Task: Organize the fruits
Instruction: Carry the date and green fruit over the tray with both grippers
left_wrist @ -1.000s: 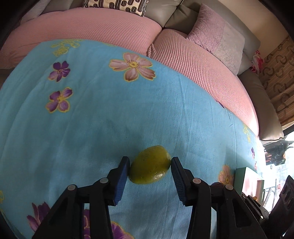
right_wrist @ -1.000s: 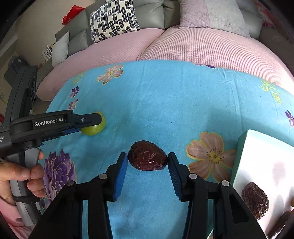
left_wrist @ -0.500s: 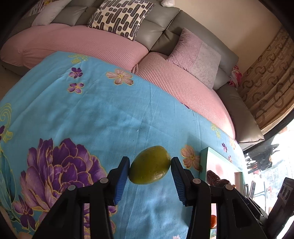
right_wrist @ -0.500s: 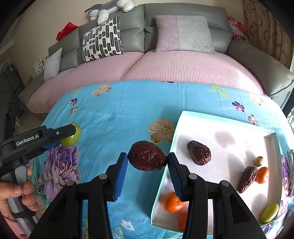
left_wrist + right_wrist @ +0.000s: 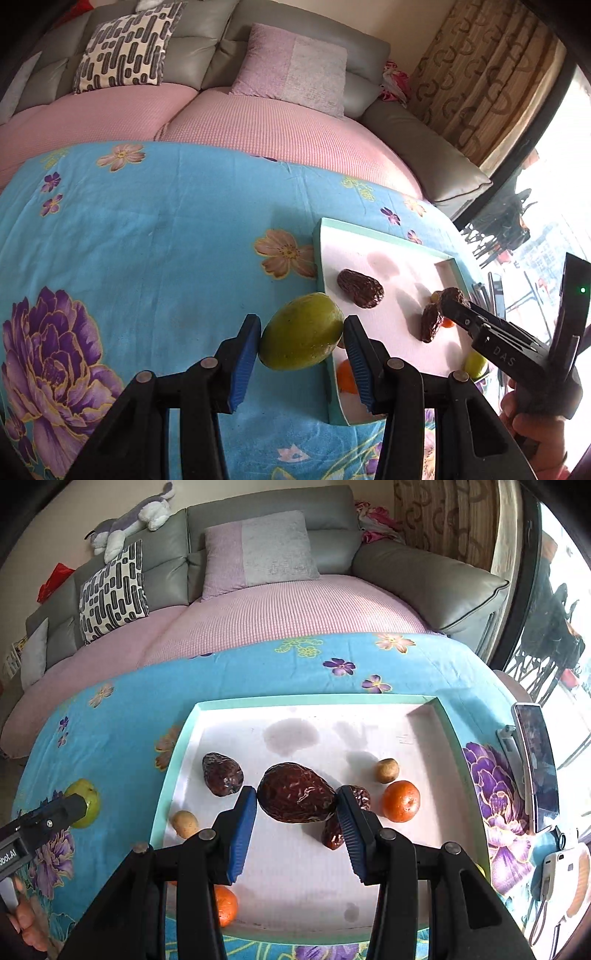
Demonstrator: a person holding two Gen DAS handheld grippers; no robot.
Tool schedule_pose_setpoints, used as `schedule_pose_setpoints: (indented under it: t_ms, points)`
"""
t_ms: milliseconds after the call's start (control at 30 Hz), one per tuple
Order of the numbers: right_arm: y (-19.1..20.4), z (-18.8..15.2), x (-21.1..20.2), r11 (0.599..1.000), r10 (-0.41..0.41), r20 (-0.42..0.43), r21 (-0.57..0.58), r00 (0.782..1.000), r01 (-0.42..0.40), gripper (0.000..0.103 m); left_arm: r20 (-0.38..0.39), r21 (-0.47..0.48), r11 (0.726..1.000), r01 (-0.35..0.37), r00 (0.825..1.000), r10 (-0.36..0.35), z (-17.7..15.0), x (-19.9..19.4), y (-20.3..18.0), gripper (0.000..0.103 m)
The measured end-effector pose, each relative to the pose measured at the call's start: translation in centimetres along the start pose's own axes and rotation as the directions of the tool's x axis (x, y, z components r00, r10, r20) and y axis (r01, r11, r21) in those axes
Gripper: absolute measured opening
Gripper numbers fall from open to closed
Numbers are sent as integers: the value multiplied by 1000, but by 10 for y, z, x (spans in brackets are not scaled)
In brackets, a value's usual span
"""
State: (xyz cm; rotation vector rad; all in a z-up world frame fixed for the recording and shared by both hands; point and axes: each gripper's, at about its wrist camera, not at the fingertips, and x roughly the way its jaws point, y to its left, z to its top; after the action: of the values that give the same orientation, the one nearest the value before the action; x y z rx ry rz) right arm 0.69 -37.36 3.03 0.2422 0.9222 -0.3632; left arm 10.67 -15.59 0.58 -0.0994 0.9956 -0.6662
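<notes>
My left gripper (image 5: 301, 338) is shut on a green fruit (image 5: 301, 332), held just left of the near-left wall of the teal-rimmed white tray (image 5: 318, 254). In the right wrist view the same green fruit (image 5: 85, 802) shows at the tip of the left gripper, outside the tray (image 5: 177, 746). My right gripper (image 5: 297, 805) is shut on a large wrinkled brown date (image 5: 295, 796), held above the tray's middle. In the tray lie a second date (image 5: 222, 778), a third date (image 5: 356, 797) partly hidden by a finger, an orange (image 5: 400, 800), another orange (image 5: 225, 904) and two small tan fruits (image 5: 387, 770) (image 5: 185, 823).
The tray sits on a blue floral cloth (image 5: 166, 229) in front of a pink-covered grey sofa (image 5: 280, 602) with cushions. A phone on a stand (image 5: 535, 768) and a white device (image 5: 561, 871) stand right of the tray. A person's hand (image 5: 535, 424) holds the right gripper.
Both grippers have lifted their fruit off the cloth and carried it right. The date now hangs over the tray; the green fruit has reached the tray's left edge.
</notes>
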Motion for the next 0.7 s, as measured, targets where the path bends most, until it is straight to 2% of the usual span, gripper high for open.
schedule_pose_setpoints:
  t_ms: [133,267,500,700]
  points:
    - [-19,1,-3,999,-1,7,46,1000,1,47,-36,129,991,35,999,-30,-10,19,-41,49]
    - [-35,1,-5,996,-10,10,85,1000,9,47,-48,208,977,48,998,-39,-16,35,-64,49]
    - [-64,-1,-8,986,-69,1,152,998,68,47,-46,238,970,47,998,-37,-16,55,-68,49]
    - [-73,-2,-8,982,-69,2,176,998,67,47,-34,255,966,38,999,-30,-18,60,-72,49]
